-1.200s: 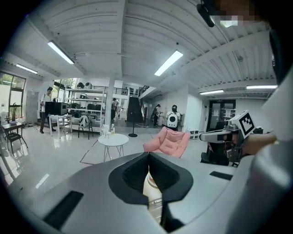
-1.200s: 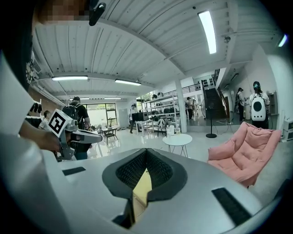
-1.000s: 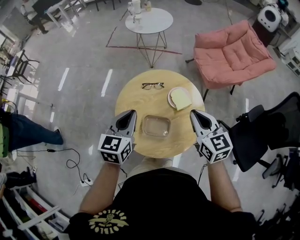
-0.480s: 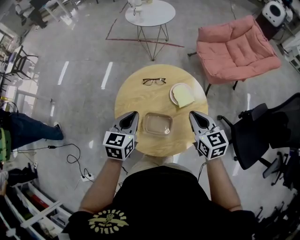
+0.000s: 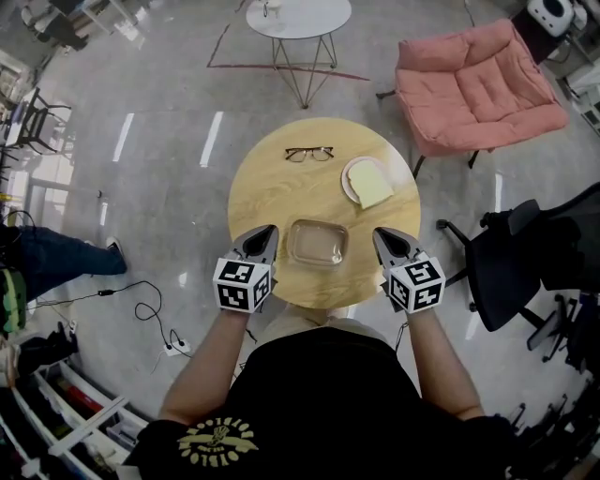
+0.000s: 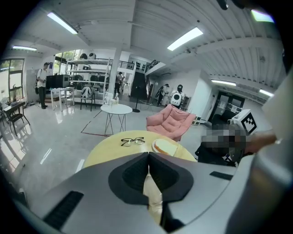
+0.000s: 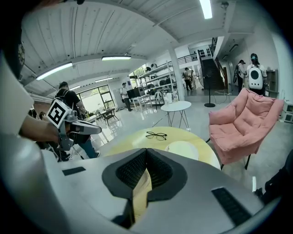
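A round wooden table point(image 5: 272, 192) stands in front of me. On it lie black glasses point(image 5: 308, 153), a white plate with a slice of toast point(image 5: 367, 181) and a clear empty container point(image 5: 317, 243). My left gripper point(image 5: 265, 232) hovers at the container's left, over the table's near edge, shut and empty. My right gripper point(image 5: 380, 236) hovers at the container's right, also shut and empty. The left gripper view looks past the left gripper point(image 6: 149, 154) to the glasses point(image 6: 133, 141) and toast point(image 6: 165, 146). The right gripper view looks past the right gripper point(image 7: 146, 151) to the glasses point(image 7: 156, 135) and plate point(image 7: 182, 149).
A pink armchair point(image 5: 478, 80) sits at the far right, a white side table point(image 5: 300, 14) beyond the wooden one, and a black office chair point(image 5: 525, 253) at the right. Cables point(image 5: 141, 309) lie on the floor at the left, near a person's legs point(image 5: 47, 258).
Both grippers have tilted downward, so the wooden table with glasses and toast now shows in both gripper views. In the head view they have drawn closer to my body.
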`<action>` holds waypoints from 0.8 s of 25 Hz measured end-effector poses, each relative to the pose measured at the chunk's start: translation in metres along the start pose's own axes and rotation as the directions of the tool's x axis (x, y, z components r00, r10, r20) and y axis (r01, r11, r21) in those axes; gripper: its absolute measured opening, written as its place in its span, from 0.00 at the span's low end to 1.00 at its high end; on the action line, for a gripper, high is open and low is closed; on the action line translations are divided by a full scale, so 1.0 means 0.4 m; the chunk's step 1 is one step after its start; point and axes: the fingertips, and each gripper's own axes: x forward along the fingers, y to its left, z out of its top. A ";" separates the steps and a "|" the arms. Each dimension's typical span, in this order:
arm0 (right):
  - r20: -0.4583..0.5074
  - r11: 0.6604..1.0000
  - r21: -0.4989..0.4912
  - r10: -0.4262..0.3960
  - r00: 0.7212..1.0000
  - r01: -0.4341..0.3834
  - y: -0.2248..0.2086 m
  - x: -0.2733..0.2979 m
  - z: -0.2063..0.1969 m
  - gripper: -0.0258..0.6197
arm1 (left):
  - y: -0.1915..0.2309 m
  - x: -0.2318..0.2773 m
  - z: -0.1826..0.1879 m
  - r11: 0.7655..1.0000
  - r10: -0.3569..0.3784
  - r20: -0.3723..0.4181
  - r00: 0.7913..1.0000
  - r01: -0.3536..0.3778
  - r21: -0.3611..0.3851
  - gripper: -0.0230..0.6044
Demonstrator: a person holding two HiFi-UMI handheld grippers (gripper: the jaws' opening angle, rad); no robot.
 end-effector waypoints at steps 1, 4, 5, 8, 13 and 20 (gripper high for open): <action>-0.009 1.000 0.003 0.001 1.000 -0.001 0.000 0.007 -0.010 0.06 | 0.002 0.007 -0.010 1.000 -0.005 -0.008 1.000 0.005 -0.008 0.07; -0.033 1.000 0.012 0.006 0.999 -0.005 0.005 0.032 -0.035 0.06 | 0.007 0.028 -0.040 0.999 -0.020 -0.035 0.999 0.019 -0.026 0.07; -0.041 1.000 0.017 0.008 0.999 -0.007 0.007 0.041 -0.044 0.06 | 0.008 0.035 -0.052 0.999 -0.024 -0.047 0.999 0.023 -0.028 0.07; -0.075 0.999 0.031 0.013 0.997 -0.011 0.011 0.064 -0.075 0.07 | 0.008 0.059 -0.092 0.999 -0.038 -0.088 0.995 0.035 -0.030 0.07; -0.133 0.996 0.079 0.042 0.990 -0.032 0.022 0.095 -0.132 0.07 | 0.010 0.094 -0.151 0.997 -0.058 -0.150 0.987 0.051 -0.050 0.07; -0.181 0.973 0.223 0.106 0.978 -0.064 0.038 0.133 -0.210 0.10 | 0.007 0.132 -0.227 0.993 -0.100 -0.223 0.970 0.082 -0.089 0.07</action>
